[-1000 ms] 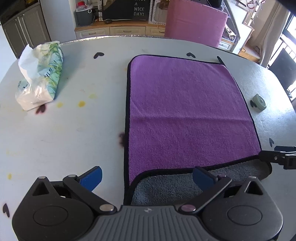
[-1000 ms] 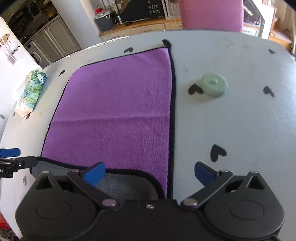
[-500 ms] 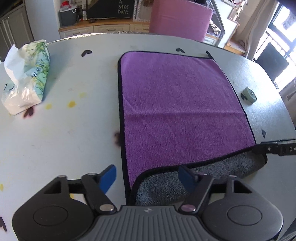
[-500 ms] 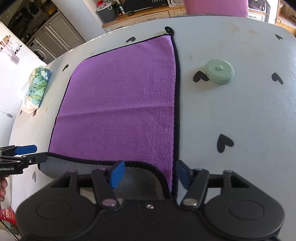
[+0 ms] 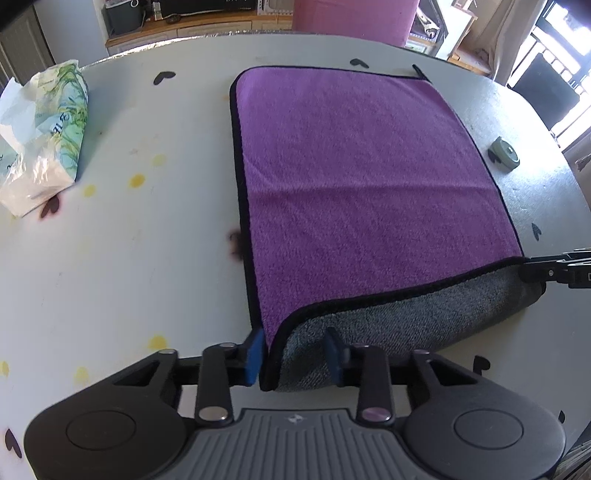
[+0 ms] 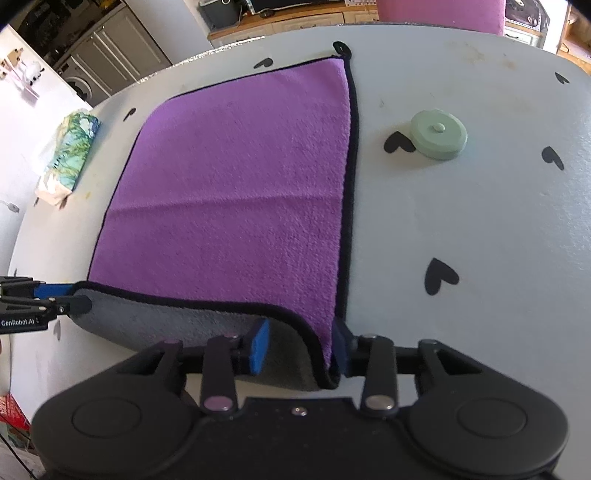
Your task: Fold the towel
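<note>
The left tongs (image 5: 295, 350) sit at the near left corner of the towel (image 5: 362, 192), their blue pads set to either side of the turned-up corner with a gap between them; the left pad lies against the black hem, the right pad rests on the grey underside, and whether they truly pinch the cloth cannot be told. The right tongs (image 6: 301, 345) stand the same way at the near right corner, one pad on the grey face and the other against the hem, partly open around the fold, grip uncertain. Each tool's tip shows in the other's view at the far corner of the lifted edge.

The towel lies flat on the white bench (image 5: 122, 258), purple side up, bordered in black, with only its near edge rolled back to show grey. A faint crease runs across its middle. A small hanging loop sticks out at the far right corner.

To the right of the towel, apart from it, sits a round pale-green disc (image 6: 439, 134) beside one of the black heart marks (image 6: 439, 275) scattered over the bench. To the left, well apart, lies a soft tissue pack (image 5: 44, 136) with a green leaf print, near some yellow spots (image 5: 137, 180). Beyond the far rim stands a pink chair back (image 5: 351, 16).
</note>
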Motion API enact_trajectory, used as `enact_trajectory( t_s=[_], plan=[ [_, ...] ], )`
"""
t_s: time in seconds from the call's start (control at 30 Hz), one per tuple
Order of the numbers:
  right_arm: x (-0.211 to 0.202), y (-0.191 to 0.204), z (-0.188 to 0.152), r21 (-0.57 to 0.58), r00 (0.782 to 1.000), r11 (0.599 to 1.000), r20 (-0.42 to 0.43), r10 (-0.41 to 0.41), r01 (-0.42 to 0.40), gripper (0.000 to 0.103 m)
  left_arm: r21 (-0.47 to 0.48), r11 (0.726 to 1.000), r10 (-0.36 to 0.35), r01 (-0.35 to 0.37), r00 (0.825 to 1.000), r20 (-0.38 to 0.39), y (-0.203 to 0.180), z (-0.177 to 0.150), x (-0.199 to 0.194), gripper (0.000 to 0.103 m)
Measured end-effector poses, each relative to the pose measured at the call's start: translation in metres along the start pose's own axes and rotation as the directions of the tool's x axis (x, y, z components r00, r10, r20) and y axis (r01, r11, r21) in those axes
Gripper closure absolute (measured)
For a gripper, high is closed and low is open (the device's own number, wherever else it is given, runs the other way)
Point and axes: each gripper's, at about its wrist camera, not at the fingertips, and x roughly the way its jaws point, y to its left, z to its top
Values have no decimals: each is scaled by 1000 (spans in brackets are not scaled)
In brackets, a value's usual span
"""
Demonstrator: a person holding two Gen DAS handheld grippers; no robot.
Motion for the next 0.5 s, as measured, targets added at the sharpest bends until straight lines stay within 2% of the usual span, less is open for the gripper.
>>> enact_trajectory(
  t_s=[0.1,0.23,0.5],
  plan=[
    [1,0,-1,-12,1000,1000,-17,-7,7,76,2,1000,3,-3,1000,-14,1,0,1,78],
    [1,1,-3,-38,999,999,-36,-10,8,82,2,1000,3,-3,1000,-26,2,-1,2,79],
    [3,6,-6,-81,997,997,-68,-27,21,85,15,1000,15,-14,999,-42,2,-2,2,79]
  ],
)
